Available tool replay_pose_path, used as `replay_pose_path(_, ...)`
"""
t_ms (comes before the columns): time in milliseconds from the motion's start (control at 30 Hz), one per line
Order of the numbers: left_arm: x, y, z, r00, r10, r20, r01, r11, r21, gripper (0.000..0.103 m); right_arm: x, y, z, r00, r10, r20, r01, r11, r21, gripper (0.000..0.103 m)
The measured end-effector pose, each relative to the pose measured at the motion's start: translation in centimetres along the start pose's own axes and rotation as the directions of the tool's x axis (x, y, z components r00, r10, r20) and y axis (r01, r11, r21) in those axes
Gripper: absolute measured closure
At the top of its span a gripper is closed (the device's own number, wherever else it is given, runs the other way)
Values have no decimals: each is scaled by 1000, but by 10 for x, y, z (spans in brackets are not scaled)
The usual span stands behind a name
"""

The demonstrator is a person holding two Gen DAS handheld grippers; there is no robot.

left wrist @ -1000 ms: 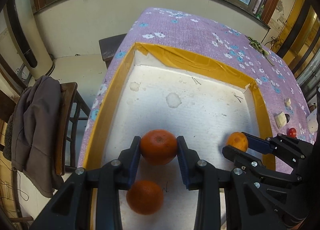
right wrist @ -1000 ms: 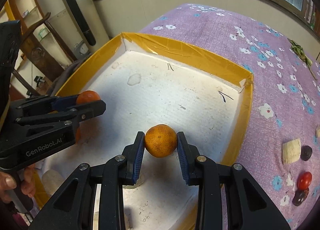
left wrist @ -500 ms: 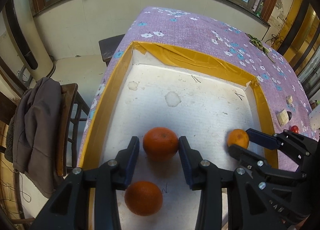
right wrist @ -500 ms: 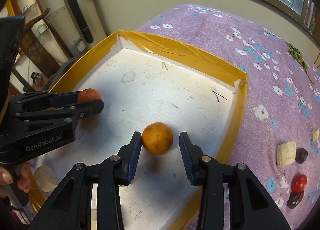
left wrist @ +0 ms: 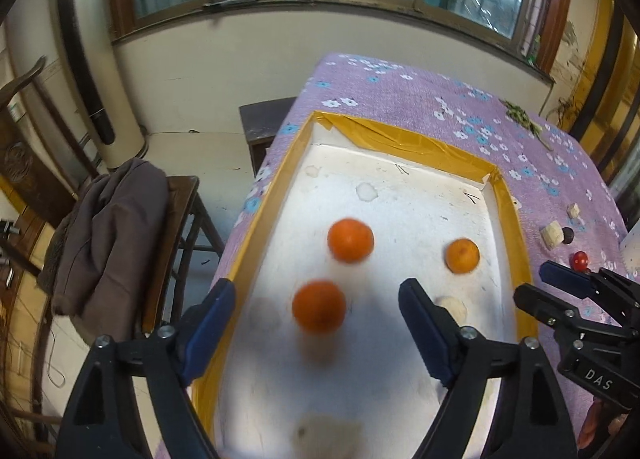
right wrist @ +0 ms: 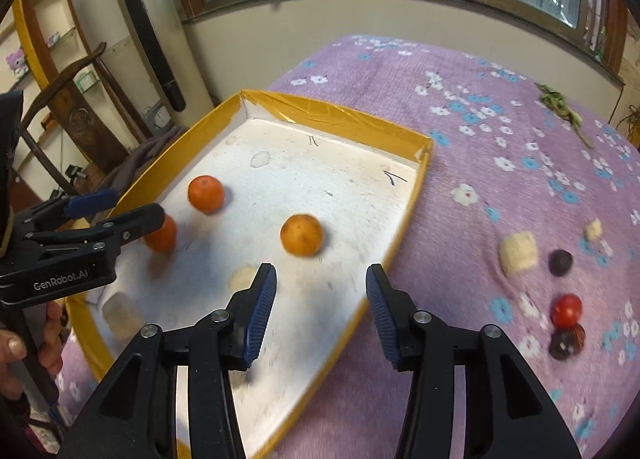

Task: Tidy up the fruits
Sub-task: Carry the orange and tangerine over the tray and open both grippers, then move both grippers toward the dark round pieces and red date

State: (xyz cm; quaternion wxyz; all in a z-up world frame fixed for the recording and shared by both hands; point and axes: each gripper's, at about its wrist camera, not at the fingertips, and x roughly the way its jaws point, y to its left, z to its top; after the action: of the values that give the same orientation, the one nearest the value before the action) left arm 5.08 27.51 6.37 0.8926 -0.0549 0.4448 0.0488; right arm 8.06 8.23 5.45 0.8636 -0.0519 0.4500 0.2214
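Both claws released and backed off since earlier: left claw (left wrist: 316, 323) and right claw (right wrist: 322, 309) gape wide, holding nothing. Three oranges (right wrist: 301, 234) rest in yellow-rimmed tray (right wrist: 412, 195), well apart.

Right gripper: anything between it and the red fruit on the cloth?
Nothing visible. The right gripper is open above the tray's edge; only bare purple cloth lies between it and the red fruit.

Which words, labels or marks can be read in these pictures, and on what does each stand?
"GenRobot.AI": on the body of the left gripper, right wrist view.
"DAS": on the body of the right gripper, left wrist view; the rest is cut off.
Pen marks on the tray floor: scribbles, not readable.
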Motion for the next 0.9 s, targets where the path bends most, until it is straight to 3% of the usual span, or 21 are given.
replay_pose_path(200,-25,-7,-27,999,5,39,-3,998,-61,15,-31,-2,-21,999,-27,44,27,1000,-5,50)
replay_pose_path(467,-38,-36,-47,999,-27,27,29,997,-77,14,-70,-16,-50,992,-78,100,80,997,-15,41)
replay_pose_path(900,-58,-121,-67,996,-93,19,92,995,33,14,-116,-69,-92,981,-145,128,141,989,44,40)
